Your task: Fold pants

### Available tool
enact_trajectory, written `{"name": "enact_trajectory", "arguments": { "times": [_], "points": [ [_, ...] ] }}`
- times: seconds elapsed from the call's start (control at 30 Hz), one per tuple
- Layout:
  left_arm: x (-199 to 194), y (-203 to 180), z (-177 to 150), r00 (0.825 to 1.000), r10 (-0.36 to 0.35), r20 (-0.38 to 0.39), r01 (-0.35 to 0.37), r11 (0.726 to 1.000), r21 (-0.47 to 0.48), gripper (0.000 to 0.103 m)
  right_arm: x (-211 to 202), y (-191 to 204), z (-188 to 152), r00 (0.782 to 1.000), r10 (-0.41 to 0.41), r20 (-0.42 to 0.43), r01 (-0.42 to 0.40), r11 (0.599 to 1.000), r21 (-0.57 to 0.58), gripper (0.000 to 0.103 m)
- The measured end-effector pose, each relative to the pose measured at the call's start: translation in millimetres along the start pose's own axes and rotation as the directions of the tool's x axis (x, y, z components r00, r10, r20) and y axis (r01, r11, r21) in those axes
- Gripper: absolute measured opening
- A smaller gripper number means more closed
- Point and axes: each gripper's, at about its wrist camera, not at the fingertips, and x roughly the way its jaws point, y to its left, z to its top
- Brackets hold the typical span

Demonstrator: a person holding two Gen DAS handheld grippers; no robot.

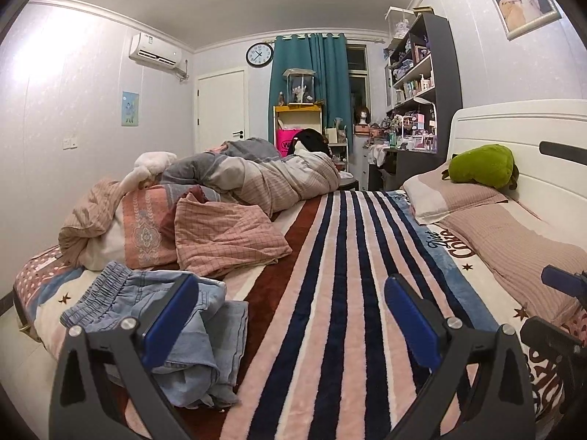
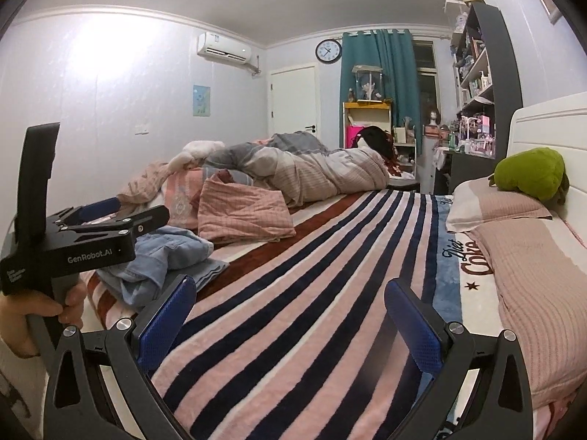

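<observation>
Light blue denim pants (image 1: 154, 315) lie crumpled on the striped blanket (image 1: 330, 293) near the bed's left front edge, elastic waistband up and to the left. My left gripper (image 1: 290, 315) is open and empty; its left finger overlaps the pants in view, just above them. The pants also show in the right wrist view (image 2: 172, 256), left of centre. My right gripper (image 2: 290, 322) is open and empty over the stripes, to the right of the pants. The left gripper (image 2: 139, 216) shows there from the side, held by a hand.
A folded pink checked cloth (image 1: 227, 234) lies just behind the pants. A heaped duvet (image 1: 279, 176) and bedding fill the far left of the bed. Pillows (image 1: 513, 242) and a green plush (image 1: 480, 165) sit along the white headboard (image 1: 521, 124) at right.
</observation>
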Motion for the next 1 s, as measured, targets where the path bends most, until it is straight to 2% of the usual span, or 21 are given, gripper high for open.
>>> {"name": "enact_trajectory", "arguments": {
  "times": [1.0],
  "points": [
    [-4,-2,-1,1.000,-0.003,0.011,0.003,1.000,0.007,0.101,-4,-14,1,0.999,-0.046,0.015,0.045,0.998,0.052,0.102]
  ]
}}
